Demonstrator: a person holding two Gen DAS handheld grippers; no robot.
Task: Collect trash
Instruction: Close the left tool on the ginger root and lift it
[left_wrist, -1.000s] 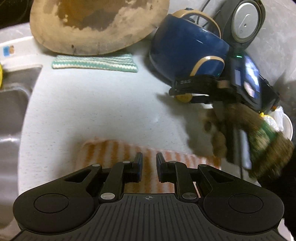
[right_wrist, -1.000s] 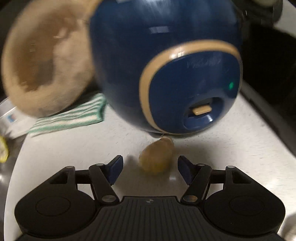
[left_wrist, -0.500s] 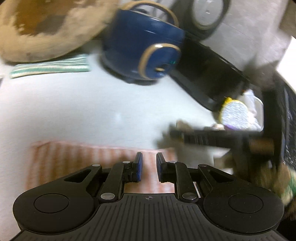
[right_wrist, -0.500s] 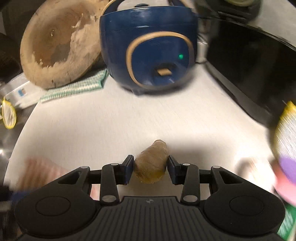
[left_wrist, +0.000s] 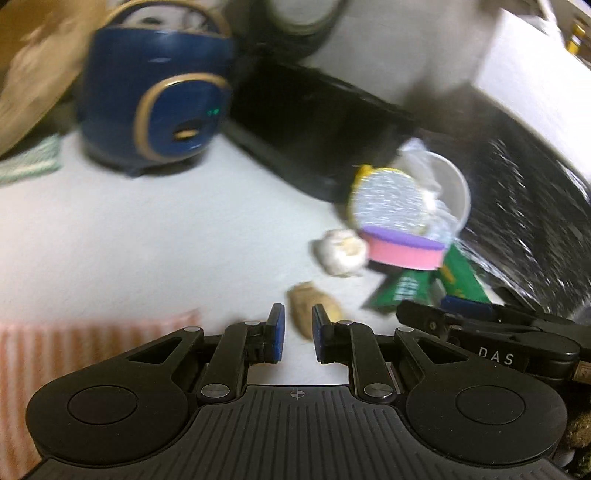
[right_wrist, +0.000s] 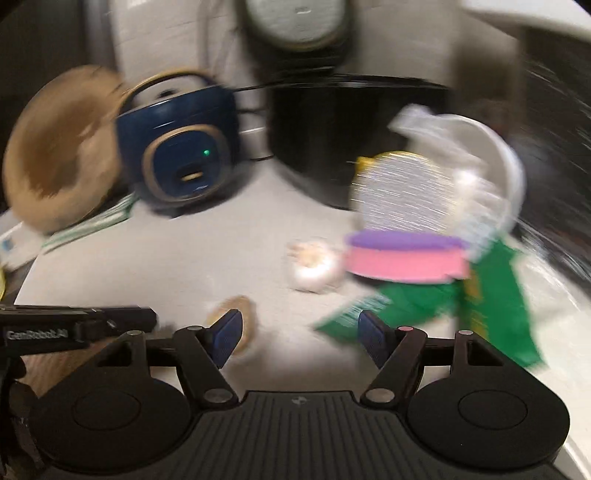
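Blurred pale countertop (left_wrist: 155, 236) with navy rice cooker (left_wrist: 155, 107) behind, pink-and-purple sponge (right_wrist: 404, 258), crumpled white wad (right_wrist: 314, 266), green wrapper (right_wrist: 491, 310); tan lumpy scrap (right_wrist: 236, 321) loose beside right gripper (right_wrist: 297, 334), jaws opening, empty; left gripper (left_wrist: 295, 330) nearly closed, empty.

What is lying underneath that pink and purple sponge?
A green packet sticks out from beneath the sponge, lying on the counter. How far the packet runs under it, and anything else below, is covered.
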